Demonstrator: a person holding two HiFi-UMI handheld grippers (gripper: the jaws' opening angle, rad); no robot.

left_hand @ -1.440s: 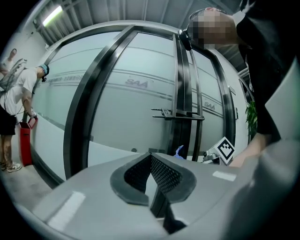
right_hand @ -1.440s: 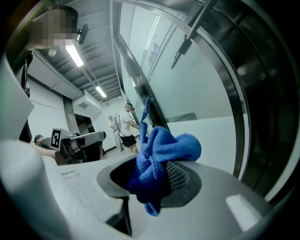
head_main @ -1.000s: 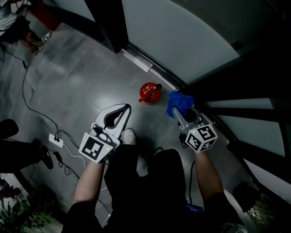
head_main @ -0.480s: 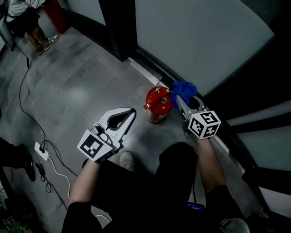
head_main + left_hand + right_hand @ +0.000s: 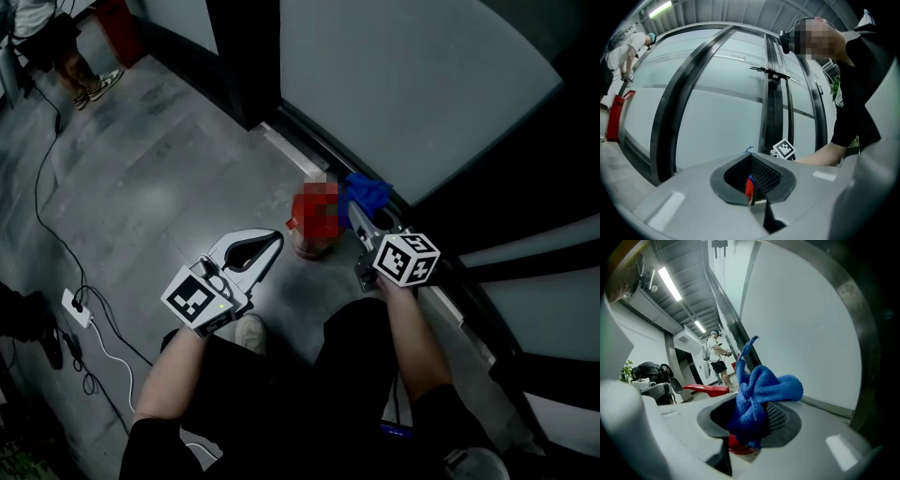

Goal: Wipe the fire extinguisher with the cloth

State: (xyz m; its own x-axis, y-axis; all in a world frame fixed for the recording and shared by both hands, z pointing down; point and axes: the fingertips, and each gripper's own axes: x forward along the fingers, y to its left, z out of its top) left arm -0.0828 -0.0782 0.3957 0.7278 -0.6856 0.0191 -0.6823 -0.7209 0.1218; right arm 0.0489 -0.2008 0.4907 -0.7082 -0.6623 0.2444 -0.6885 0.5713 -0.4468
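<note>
Right gripper view: jaws clamp cloth (image 5: 759,390); head view: fire extinguisher (image 5: 310,243) just beside.

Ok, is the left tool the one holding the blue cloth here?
No, the crumpled blue microfibre cloth is clamped between the jaws of the right tool, while the left tool is shut with nothing in it.
</note>
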